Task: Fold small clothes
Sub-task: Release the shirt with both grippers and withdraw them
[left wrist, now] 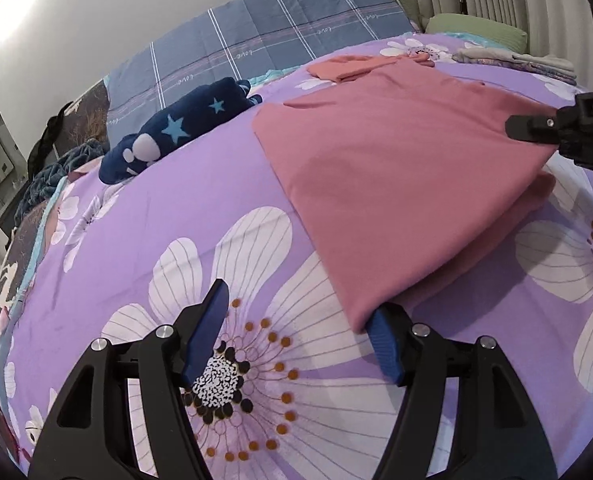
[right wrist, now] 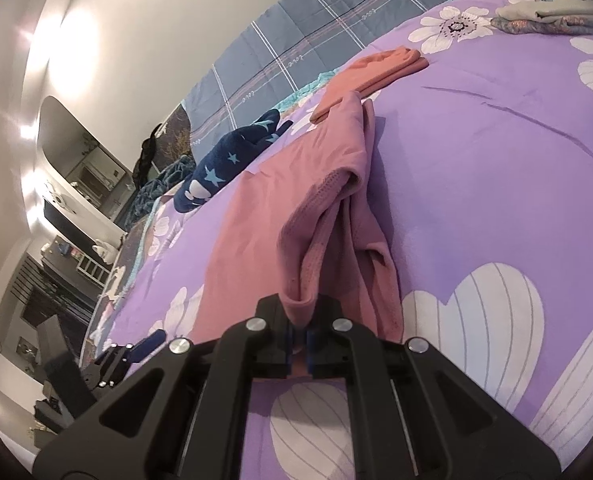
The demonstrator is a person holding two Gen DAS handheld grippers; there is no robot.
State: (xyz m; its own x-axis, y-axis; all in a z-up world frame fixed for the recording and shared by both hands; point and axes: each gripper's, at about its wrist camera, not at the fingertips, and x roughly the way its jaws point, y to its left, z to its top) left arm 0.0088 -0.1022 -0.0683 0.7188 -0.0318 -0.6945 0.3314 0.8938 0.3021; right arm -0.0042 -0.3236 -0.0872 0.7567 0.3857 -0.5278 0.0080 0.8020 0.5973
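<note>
A pink garment (left wrist: 396,168) lies spread on the purple flowered bedcover (left wrist: 156,216). Its right side is lifted and folded over. My left gripper (left wrist: 296,312) is open low over the cover at the garment's near corner. That corner drapes over the tip of the right blue pad (left wrist: 384,344), and no cloth lies between the jaws. My right gripper (right wrist: 300,332) is shut on a bunched fold of the pink garment (right wrist: 256,220) and holds it up off the bed. In the left wrist view the right gripper (left wrist: 536,128) shows at the garment's right edge.
A navy star-print garment (left wrist: 176,128) lies at the left. Behind the pink one are a folded orange garment (left wrist: 348,66) and a stack of folded clothes (left wrist: 516,62). A blue plaid quilt (left wrist: 276,32) and a green pillow (left wrist: 476,28) line the wall. The bed's edge drops off at the far left.
</note>
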